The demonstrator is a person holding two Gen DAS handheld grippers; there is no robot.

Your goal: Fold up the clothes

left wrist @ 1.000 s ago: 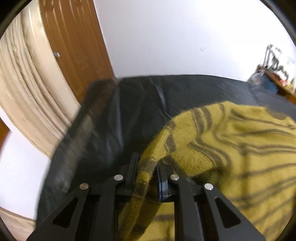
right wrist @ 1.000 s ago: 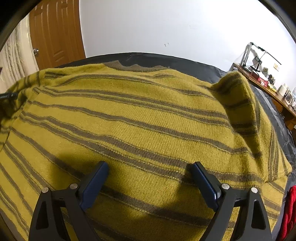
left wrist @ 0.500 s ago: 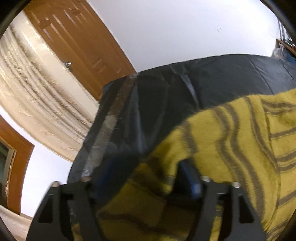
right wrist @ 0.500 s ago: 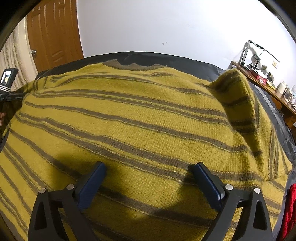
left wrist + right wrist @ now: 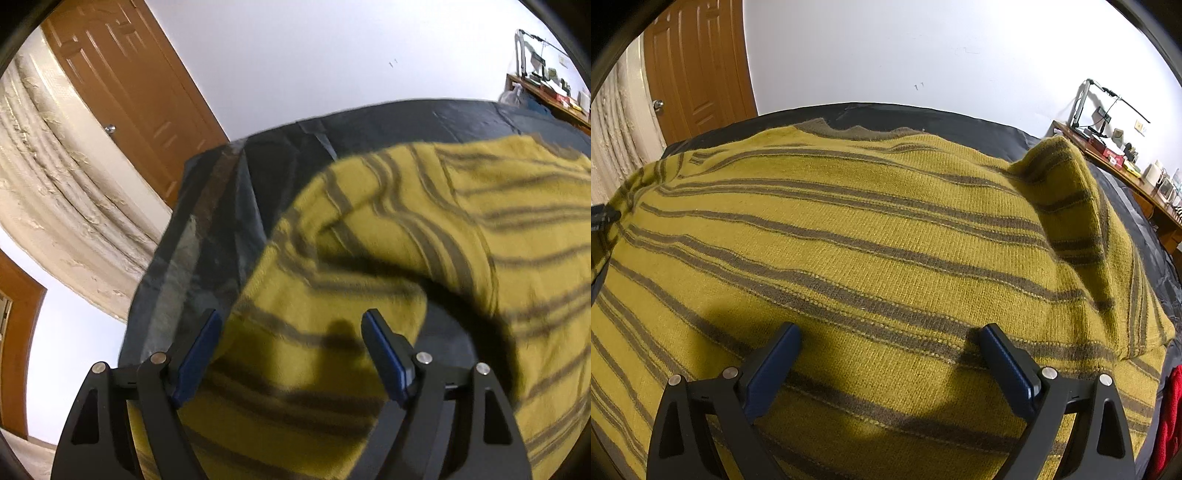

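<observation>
The sweater, mustard yellow with thin brown stripes, lies spread over a surface under a dark cover; whether that is a bed or a bench cannot be told. It fills most of the right wrist view, front or back up, its brown collar at the far edge. On the sweater's right side a sleeve or side panel is turned in over the body and stands up in a soft ridge. At the left side, in the left wrist view, another part is laid over in a loose roll with a dark hollow beneath it, not yet flat. That view is blurred.

By my reading, the step in hand is the turning-in of the sides: both look laid over, neither is pressed down. The next move most likely calls for smoothing the left roll flat, then taking the near hem with both tools and carrying it toward the collar. The knit is thick and limp, so a pinch well into the cloth, through both layers, would serve better than one at the very edge.

The left tool stands wide apart over the rolled part; the pads do not press on it and it has hold of nothing. The right tool is spread about as wide as it goes above the middle of the sweater, likewise gripping nothing.

A red cloth shows at the right edge.
</observation>
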